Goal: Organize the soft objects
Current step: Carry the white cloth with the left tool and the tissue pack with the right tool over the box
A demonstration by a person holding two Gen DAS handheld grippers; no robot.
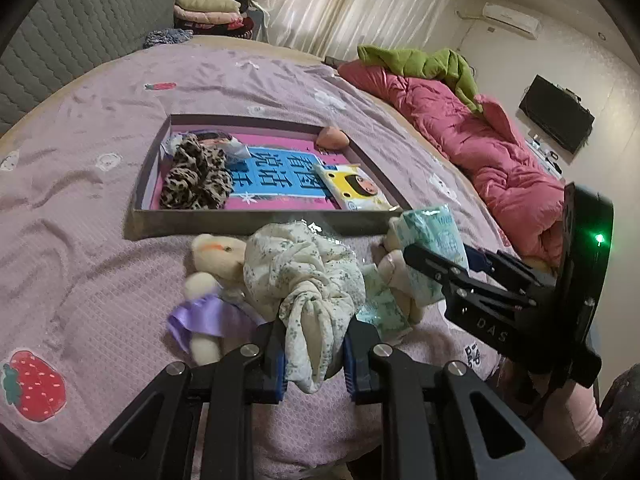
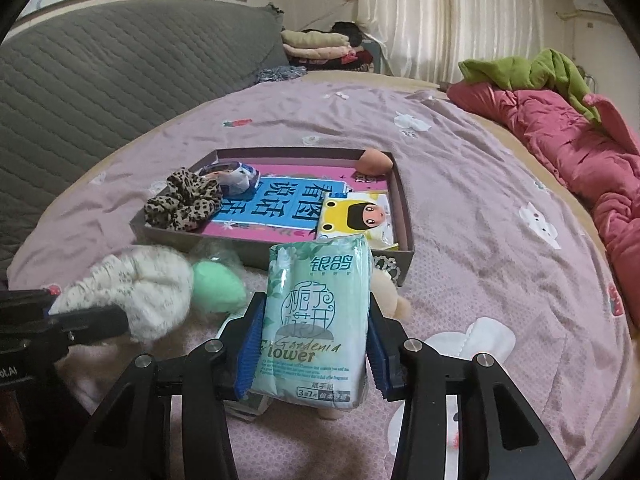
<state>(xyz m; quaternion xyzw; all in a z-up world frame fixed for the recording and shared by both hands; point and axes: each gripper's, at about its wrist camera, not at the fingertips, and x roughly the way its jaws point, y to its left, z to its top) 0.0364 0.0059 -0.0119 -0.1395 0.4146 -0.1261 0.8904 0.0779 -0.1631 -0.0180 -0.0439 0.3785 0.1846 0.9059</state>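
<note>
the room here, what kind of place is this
Most likely a bedroom in a home: the work surface is a bed with a lilac sheet, a pink quilt is bunched along its side, and folded clothes are stacked by the curtained window.

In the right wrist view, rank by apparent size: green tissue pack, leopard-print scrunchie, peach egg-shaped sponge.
1. Green tissue pack, though being held closest to the camera inflates it.
2. Leopard-print scrunchie.
3. Peach egg-shaped sponge, farthest away in the box.

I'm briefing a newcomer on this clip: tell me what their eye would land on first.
Each gripper holds something soft: the right gripper clamps a green tissue pack, the left gripper a cream floral cloth bundle. Behind them on the lilac bedspread lies a shallow box with a leopard-print scrunchie at its left end.
</note>
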